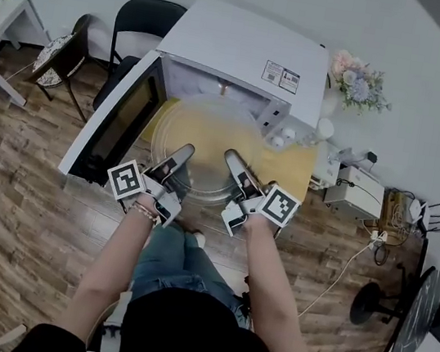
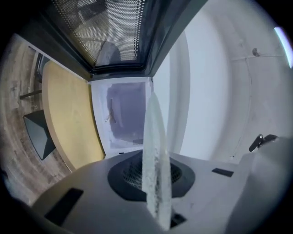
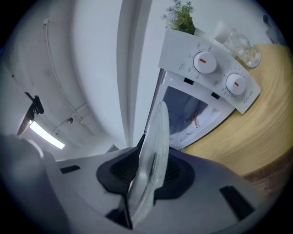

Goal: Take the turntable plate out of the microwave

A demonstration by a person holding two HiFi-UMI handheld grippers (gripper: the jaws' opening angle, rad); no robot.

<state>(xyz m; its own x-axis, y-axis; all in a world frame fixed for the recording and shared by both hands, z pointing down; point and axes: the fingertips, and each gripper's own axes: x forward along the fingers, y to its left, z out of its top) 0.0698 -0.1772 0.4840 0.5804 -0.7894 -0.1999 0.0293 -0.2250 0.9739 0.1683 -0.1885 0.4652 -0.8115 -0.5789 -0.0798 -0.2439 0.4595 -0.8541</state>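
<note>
The left claw is closed on the near rim of the glass turntable plate, and the right claw grips the same rim just beside it. The plate hangs at the mouth of the open microwave, above the yellow counter. I think both claws should hold it level and pull together, away from the door. The cavity looks empty.

Glass, gloss, wood
The plate is gleaming as clear, smooth glass; the microwave is showing a glossy white casing; the table is looking like matt pale wood, the floor like grainy brown planks.
</note>
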